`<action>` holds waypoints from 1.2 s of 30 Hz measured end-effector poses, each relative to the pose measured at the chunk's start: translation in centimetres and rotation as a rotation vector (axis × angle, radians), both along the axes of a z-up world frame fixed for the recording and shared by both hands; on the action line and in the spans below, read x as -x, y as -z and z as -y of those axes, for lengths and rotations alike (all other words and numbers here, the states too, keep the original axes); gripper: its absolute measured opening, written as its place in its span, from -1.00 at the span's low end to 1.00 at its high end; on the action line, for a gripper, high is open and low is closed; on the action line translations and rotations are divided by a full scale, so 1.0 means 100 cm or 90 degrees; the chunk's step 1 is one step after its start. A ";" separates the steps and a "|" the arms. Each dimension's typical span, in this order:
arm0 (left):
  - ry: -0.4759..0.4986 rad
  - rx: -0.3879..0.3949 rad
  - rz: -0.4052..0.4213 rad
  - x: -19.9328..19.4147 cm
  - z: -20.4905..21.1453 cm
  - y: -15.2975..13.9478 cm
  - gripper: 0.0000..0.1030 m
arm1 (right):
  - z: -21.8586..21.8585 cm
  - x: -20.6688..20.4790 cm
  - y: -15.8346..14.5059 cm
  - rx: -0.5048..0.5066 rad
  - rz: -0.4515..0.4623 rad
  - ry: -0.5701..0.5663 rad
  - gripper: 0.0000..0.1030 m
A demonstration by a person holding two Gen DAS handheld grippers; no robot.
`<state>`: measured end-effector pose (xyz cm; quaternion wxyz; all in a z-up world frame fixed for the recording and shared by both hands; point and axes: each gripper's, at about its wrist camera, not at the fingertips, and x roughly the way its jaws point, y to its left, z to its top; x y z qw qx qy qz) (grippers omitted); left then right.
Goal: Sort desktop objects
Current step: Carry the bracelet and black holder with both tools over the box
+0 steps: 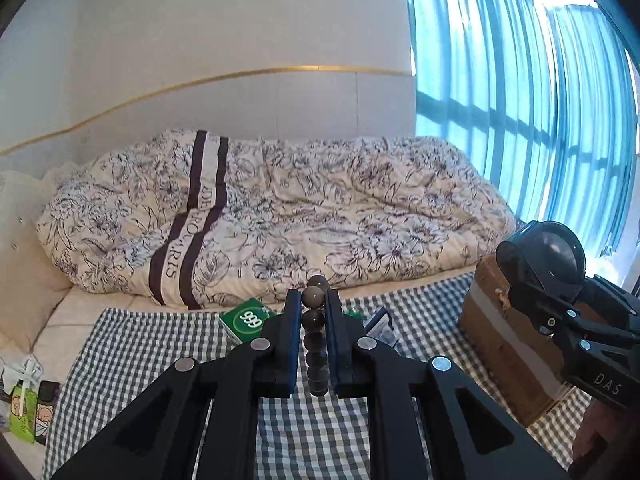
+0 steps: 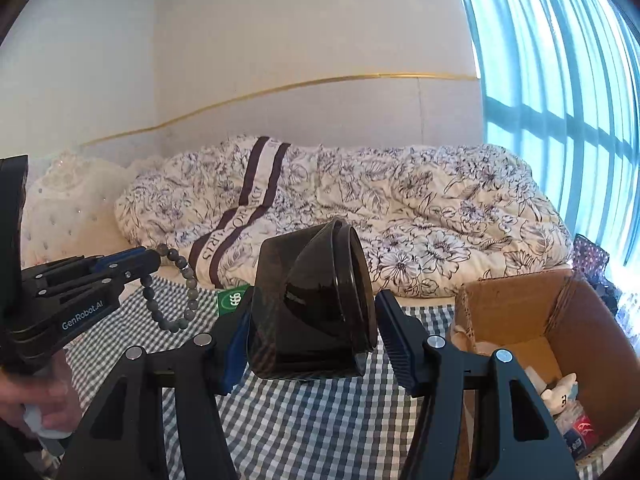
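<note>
Behind everything lies a bed with a crumpled floral duvet (image 1: 280, 208), and a gingham cloth (image 1: 132, 340) covers the work surface in front of it. Through the left wrist camera, the left gripper (image 1: 313, 336) is clamped on a bead bracelet (image 1: 314, 320), pinching one side of the loop between its blue pads so that the beads line up in the gap and stand above the tips. A green box (image 1: 246, 320) sits on the cloth beyond, and a cardboard box (image 1: 508, 344) stands to the right, partly hidden by the right gripper and its dark load. Through the right wrist camera, the right gripper (image 2: 314, 332) carries a dark glossy container (image 2: 316, 304) tilted between wide-spread fingers; whether both pads truly bear on it I cannot tell. The bracelet hangs freely from the left tool, and the cardboard box is open, with small items inside. The container's slick, tilted body could slide out if contact is one-sided. The thin pinch on round beads could roll off, and the swinging loop could snag the box wall.
</note>
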<state>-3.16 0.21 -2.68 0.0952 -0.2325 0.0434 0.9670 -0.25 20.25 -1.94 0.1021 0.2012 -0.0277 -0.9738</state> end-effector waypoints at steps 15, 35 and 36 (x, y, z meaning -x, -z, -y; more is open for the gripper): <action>0.014 0.004 -0.021 -0.017 -0.019 -0.015 -0.78 | -0.018 -0.017 -0.013 0.002 -0.022 0.025 0.11; 0.129 0.002 -0.019 -0.022 -0.123 -0.023 -0.78 | -0.114 -0.043 -0.026 0.000 -0.029 0.168 0.11; 0.134 0.001 -0.018 -0.022 -0.128 -0.023 -0.78 | -0.121 -0.047 -0.026 0.005 -0.028 0.177 0.11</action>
